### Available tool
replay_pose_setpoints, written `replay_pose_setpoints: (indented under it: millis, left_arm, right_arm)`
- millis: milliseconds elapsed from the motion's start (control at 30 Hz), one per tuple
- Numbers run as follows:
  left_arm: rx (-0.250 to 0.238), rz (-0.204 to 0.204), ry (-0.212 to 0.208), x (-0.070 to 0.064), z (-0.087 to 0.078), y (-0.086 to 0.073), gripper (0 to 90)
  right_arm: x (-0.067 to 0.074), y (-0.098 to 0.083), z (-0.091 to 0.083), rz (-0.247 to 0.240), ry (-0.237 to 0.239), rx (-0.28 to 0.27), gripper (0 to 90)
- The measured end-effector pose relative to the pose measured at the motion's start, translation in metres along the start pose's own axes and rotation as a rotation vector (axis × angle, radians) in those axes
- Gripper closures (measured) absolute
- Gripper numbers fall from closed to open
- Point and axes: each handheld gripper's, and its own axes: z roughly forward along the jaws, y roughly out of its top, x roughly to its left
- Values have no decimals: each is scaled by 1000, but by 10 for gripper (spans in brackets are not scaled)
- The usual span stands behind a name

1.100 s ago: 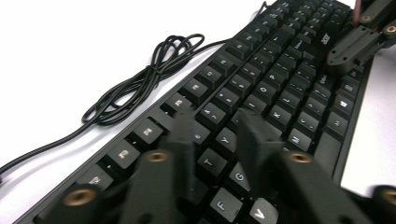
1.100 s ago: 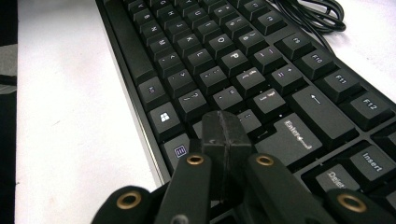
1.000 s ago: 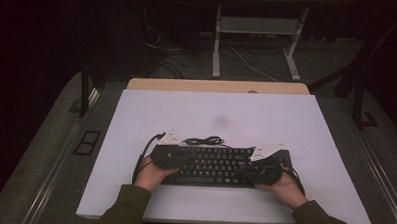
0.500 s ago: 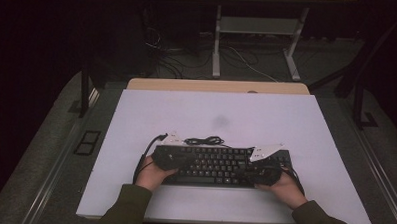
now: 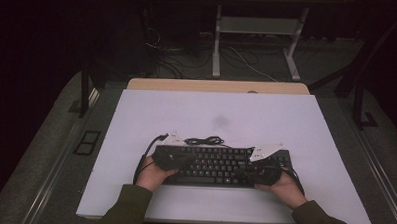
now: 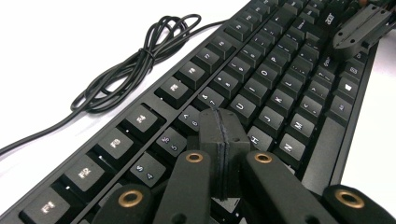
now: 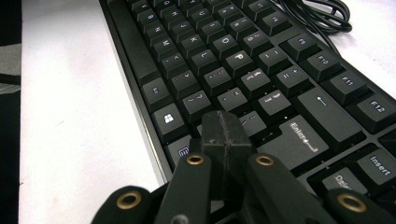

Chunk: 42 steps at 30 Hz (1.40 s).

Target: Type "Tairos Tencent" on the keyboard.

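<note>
A black keyboard (image 5: 219,165) lies across the near half of the white table (image 5: 226,113). My left gripper (image 5: 172,158) is over its left end. In the left gripper view the left gripper (image 6: 223,126) is shut, pads pressed together with nothing between them, tips just above the G and H keys of the keyboard (image 6: 261,70). My right gripper (image 5: 264,172) is over the keyboard's right end. In the right gripper view the right gripper (image 7: 225,128) is also shut and empty, above the keys left of Enter on the keyboard (image 7: 224,51). Whether either tip touches a key I cannot tell.
The keyboard's black cable (image 5: 204,140) lies bundled in loops just behind it, the cable (image 6: 135,60) on bare white table. A wooden strip (image 5: 217,86) edges the table's far side. Beyond it a metal stand (image 5: 259,39) and floor cables sit in the dark.
</note>
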Motion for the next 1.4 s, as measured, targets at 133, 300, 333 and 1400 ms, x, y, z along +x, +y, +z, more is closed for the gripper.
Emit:
replay_pose_setpoints:
  millis: [133,300,333,1400]
  left_arm:
    - [-18,-16,-7,1,-2,-1,879]
    - [-28,-19,-11,0,-8,-1,766]
    - [-34,-20,-12,-1,-8,-1,766]
    - [-107,-26,15,-1,-38,-23,231]
  right_arm:
    - [0,0,0,-1,-1,0,894]
    - [0,0,0,-1,-1,0,894]
    - [0,0,0,-1,-1,0,894]
    - [-5,8,-8,72,41,-120,607]
